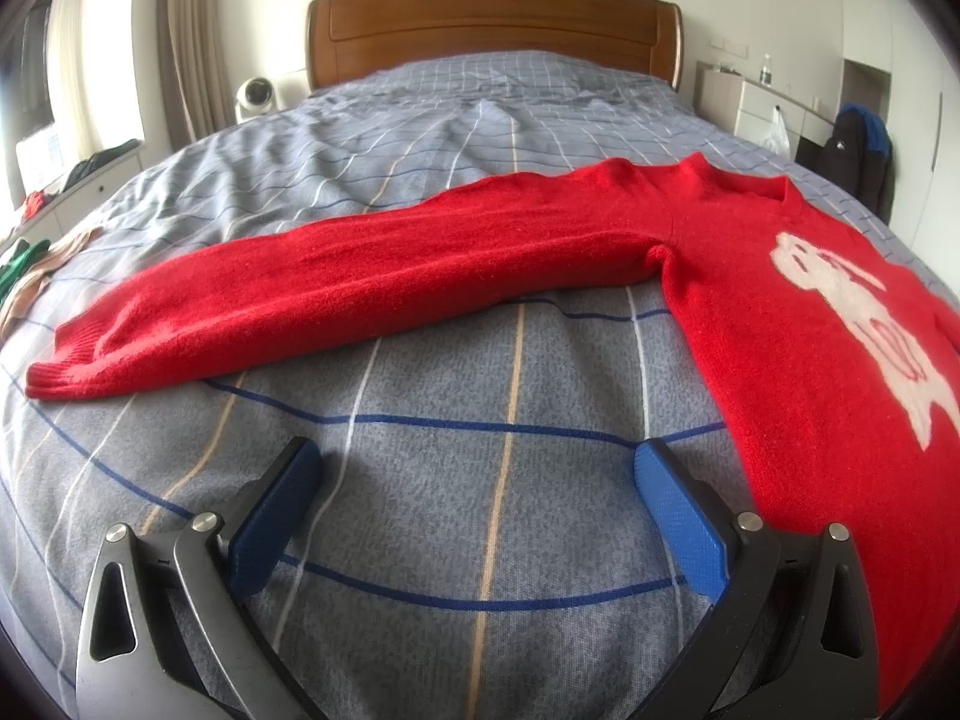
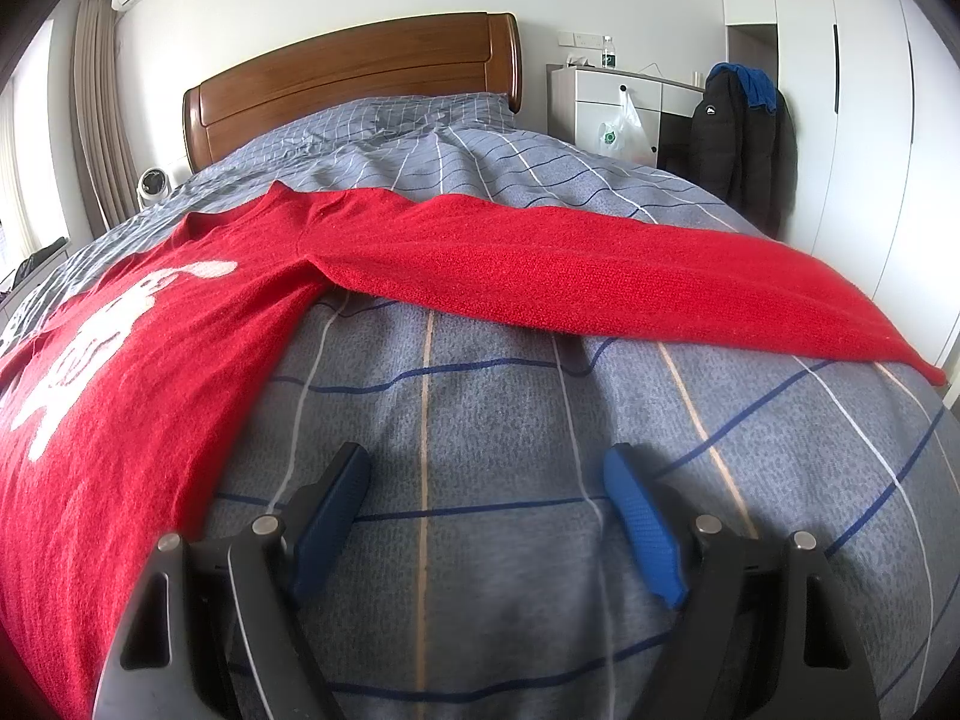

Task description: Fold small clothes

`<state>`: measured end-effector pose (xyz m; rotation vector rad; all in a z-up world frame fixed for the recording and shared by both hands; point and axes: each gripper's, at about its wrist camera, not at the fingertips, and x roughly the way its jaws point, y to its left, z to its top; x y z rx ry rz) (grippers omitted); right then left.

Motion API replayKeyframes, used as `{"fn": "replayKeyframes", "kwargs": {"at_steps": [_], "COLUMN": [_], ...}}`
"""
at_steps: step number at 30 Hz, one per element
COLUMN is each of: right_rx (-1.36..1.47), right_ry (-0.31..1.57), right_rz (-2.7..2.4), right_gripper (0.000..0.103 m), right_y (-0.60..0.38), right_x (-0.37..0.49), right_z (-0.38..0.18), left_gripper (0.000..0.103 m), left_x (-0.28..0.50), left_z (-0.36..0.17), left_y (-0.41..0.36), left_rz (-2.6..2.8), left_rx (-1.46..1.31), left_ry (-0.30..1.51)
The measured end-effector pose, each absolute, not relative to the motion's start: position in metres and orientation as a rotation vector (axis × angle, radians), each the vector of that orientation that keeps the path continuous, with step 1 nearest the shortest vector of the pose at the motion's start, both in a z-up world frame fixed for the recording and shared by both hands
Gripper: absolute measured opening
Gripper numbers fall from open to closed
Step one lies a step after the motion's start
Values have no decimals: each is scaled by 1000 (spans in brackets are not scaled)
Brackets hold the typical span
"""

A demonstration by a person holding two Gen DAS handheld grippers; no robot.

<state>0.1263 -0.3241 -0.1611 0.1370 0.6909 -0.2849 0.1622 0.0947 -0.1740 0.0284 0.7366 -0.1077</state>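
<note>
A small red knit sweater [image 1: 780,324] with a white figure on its chest lies flat on the bed, face up. Its left sleeve [image 1: 336,294] stretches out to the left in the left wrist view. Its right sleeve [image 2: 612,276] stretches out to the right in the right wrist view, where the body [image 2: 132,360] lies at the left. My left gripper [image 1: 477,474] is open and empty over bare bedding, below the sleeve and left of the body. My right gripper [image 2: 486,474] is open and empty over bare bedding, below the other sleeve.
The bed has a grey-blue checked cover [image 1: 480,540] and a wooden headboard [image 1: 492,30]. Other clothes [image 1: 30,276] lie at the bed's left edge. A white cabinet [image 2: 618,102], a hanging black jacket [image 2: 738,138] and wardrobes stand to the right. A small white fan [image 1: 255,97] stands beside the headboard.
</note>
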Motion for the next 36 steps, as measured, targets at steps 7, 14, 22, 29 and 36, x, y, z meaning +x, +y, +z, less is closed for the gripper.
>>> {"fn": "replayKeyframes", "kwargs": {"at_steps": [7,14,22,29,36], "right_rx": [137,136,132,131,131], "right_ry": [691,687,680,681,681], "right_rz": [-285,-285,-292,-292,-292], "right_gripper": [80,80,80,80,80], "right_y": [-324,-324,-323,-323,-323], "right_x": [126,126,124,125,125], "right_z": [-161,-161,-160,-160,-160], "left_gripper": [103,103,103,103,103], "left_x": [162,161,160,160,160], "left_z": [-174,-174,-172,-172,-172], "left_y": [95,95,95,95,95], "left_rz": [-108,-108,-104,-104,-104], "left_rx": [28,24,21,21,21], "left_ry": [736,728,722,722,722]}}
